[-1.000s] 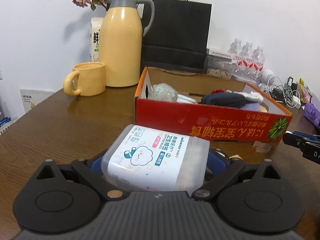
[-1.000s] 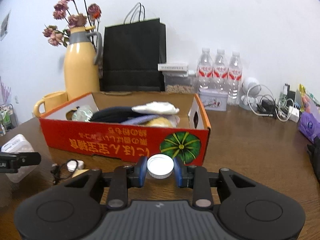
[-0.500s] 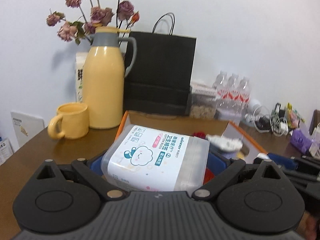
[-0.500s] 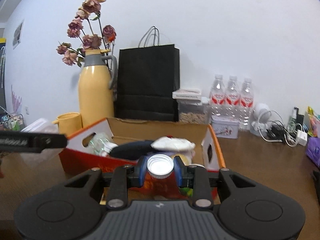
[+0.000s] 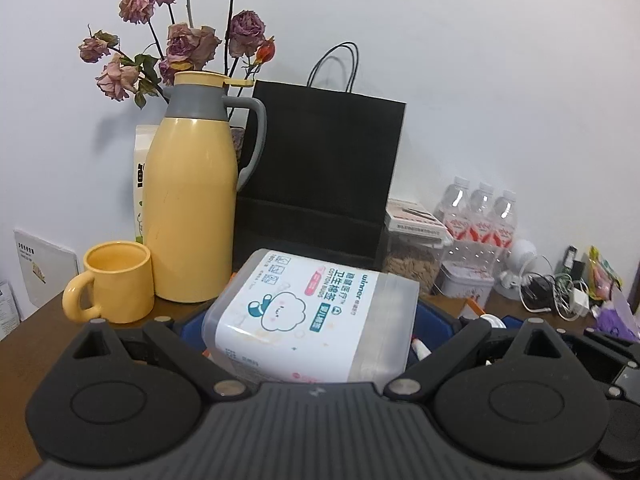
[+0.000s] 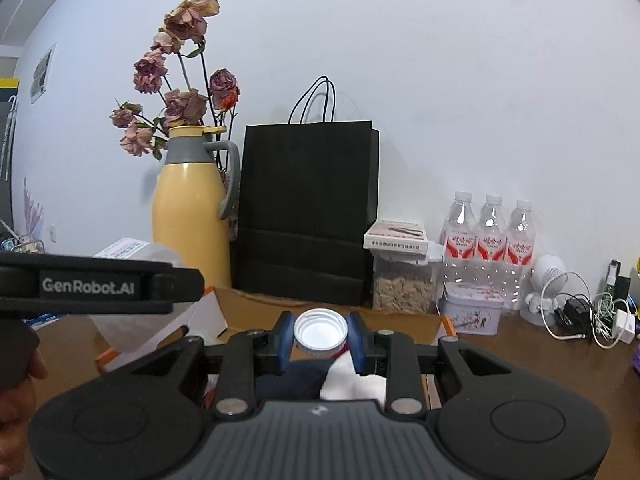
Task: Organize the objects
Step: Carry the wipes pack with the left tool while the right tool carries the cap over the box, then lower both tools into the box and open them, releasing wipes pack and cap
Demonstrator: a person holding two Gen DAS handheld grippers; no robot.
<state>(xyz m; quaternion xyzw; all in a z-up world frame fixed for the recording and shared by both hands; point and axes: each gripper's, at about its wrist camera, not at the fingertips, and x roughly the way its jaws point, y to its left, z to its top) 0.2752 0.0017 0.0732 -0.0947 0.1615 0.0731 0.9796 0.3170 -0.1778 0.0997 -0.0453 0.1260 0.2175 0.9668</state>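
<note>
A translucent cotton-bud box (image 5: 312,316) with a white cloud label fills the middle of the left wrist view. My left gripper (image 5: 312,332) is shut on it, and the box hides most of the blue pads. In the right wrist view my right gripper (image 6: 320,336) is shut on a small white bottle cap (image 6: 320,328), pinched between two blue pads (image 6: 283,340). Both grippers hang above the orange carton (image 6: 248,306), which holds a dark cloth (image 6: 288,380) and a white cloth (image 6: 352,378). The left gripper (image 6: 100,286) shows side-on at the left with its box (image 6: 136,250).
Behind the carton stand a yellow thermos jug (image 5: 188,216), a yellow mug (image 5: 116,280), a black paper bag (image 5: 316,184) and dried roses (image 5: 180,44). At the back right are water bottles (image 6: 488,232), a tin (image 6: 472,312) and tangled cables (image 6: 580,316). A hand (image 6: 16,380) shows lower left.
Both grippers have risen and moved forward over the carton, each still gripping its object. The carton's red front wall has dropped out of sight beneath them.
</note>
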